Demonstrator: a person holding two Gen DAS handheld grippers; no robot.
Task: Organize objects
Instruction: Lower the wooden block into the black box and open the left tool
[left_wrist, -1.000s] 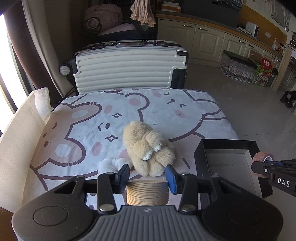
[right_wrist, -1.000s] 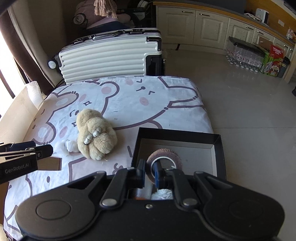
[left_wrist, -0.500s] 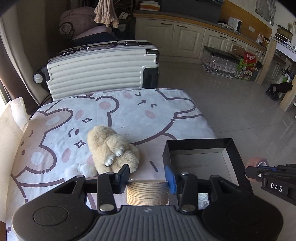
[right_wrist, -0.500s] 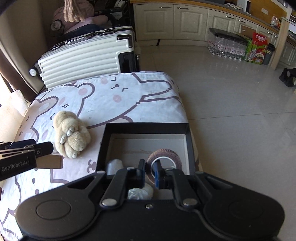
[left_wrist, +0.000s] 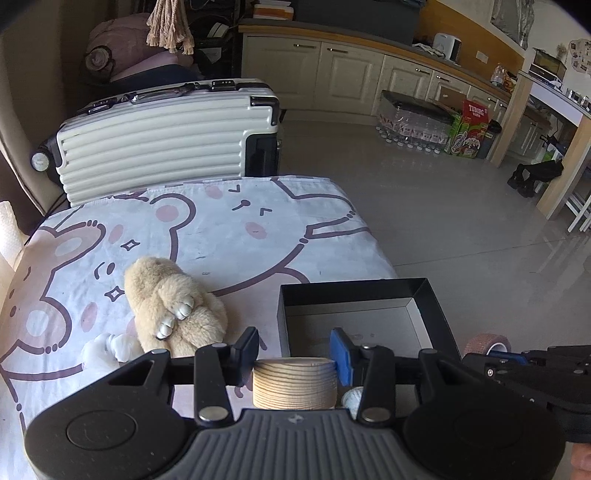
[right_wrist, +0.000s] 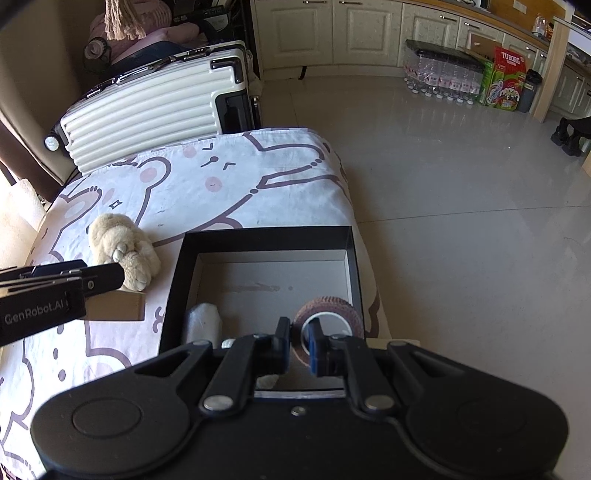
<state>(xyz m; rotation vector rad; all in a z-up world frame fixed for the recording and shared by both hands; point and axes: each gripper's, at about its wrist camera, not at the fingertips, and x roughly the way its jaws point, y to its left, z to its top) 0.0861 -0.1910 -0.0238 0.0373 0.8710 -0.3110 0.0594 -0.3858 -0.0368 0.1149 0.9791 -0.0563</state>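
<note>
Left tongs (left_wrist: 293, 349) are clamped on a round wooden block (left_wrist: 294, 384), one black pad and one blue pad pressing its sides. From the left wrist view, the block hangs over the near edge of the tabletop (left_wrist: 221, 236), which has a white cloth with bear drawings on it. A fluffy tan toy (left_wrist: 171, 306) lies on the cloth just to the left of the tongs. A black box (left_wrist: 432, 299) sits on the right side, open at the top. At the far right the other tongs hold a pink tape roll (left_wrist: 487, 343).

From the right wrist view, the right tongs (right_wrist: 297, 338) are shut tight on the wall of the pink tape roll (right_wrist: 332, 310). The roll hangs over the near right corner of the black box (right_wrist: 266, 238). A white wrapped thing (right_wrist: 203, 321) lies inside the box, on its left side. The left tongs (right_wrist: 107, 277) reach in from the left, with the wooden block (right_wrist: 116, 306) under them, beside the box. The fluffy tan toy (right_wrist: 122, 247) lies just behind them.
</note>
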